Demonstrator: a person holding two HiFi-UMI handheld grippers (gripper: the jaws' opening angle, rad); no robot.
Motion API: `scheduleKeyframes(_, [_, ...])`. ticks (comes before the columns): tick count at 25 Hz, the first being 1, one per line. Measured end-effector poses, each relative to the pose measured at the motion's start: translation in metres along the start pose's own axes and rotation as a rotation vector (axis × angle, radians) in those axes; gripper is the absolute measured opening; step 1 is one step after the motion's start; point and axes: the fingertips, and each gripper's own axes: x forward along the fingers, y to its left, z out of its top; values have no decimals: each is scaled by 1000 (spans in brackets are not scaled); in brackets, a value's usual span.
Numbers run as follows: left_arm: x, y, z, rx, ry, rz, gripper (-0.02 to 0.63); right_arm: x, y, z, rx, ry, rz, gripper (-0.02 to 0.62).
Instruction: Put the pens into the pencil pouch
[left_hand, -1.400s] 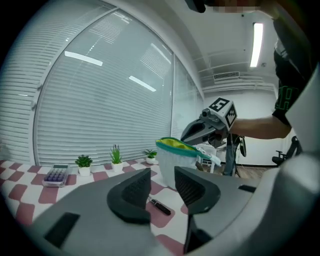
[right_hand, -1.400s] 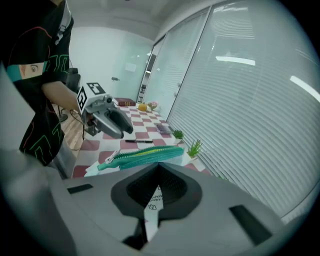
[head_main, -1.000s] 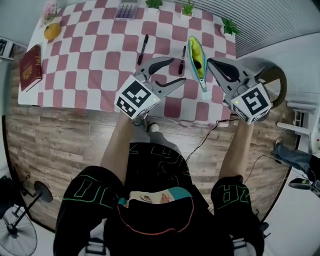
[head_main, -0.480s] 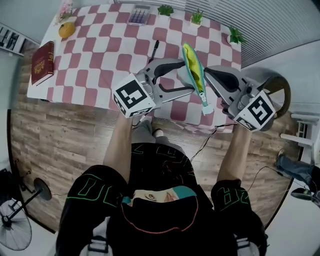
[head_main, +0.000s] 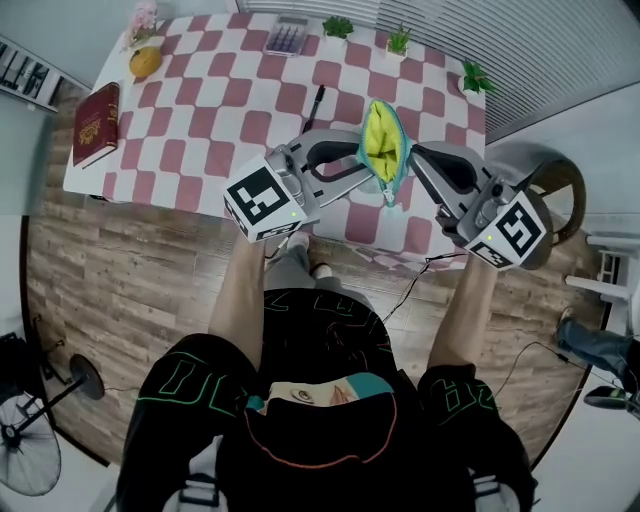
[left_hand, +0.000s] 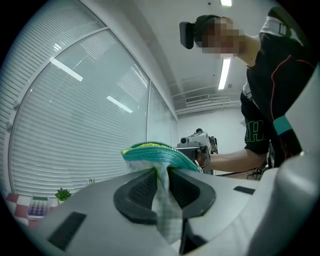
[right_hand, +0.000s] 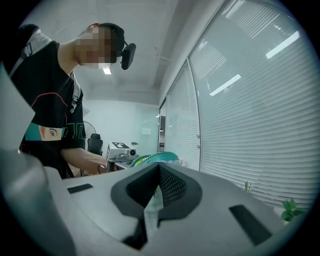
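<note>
1. The open teal pencil pouch (head_main: 383, 140) is held up above the desk's (head_main: 220, 110) near right edge, showing its yellow lining.
2. The left gripper's (head_main: 366, 158) fingers have just been closing and now clamp the pouch's left rim. The right gripper's (head_main: 416, 152) fingers pinch its right rim.
3. A black pen (head_main: 317, 104) lies farther back on the checkered desk, and a wooden floor (head_main: 130, 290) lies nearer.

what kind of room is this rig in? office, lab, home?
Most likely an office or lab room staged for recording: tall window blinds, strip ceiling lights, an office chair in the background, and a table with a checked cloth on wood-look flooring.
</note>
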Motion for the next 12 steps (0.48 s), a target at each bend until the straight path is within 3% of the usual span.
scheduleKeyframes(12, [-27,6,2,10,33,55,8,-26,-2,-24,99,-32,-77,0])
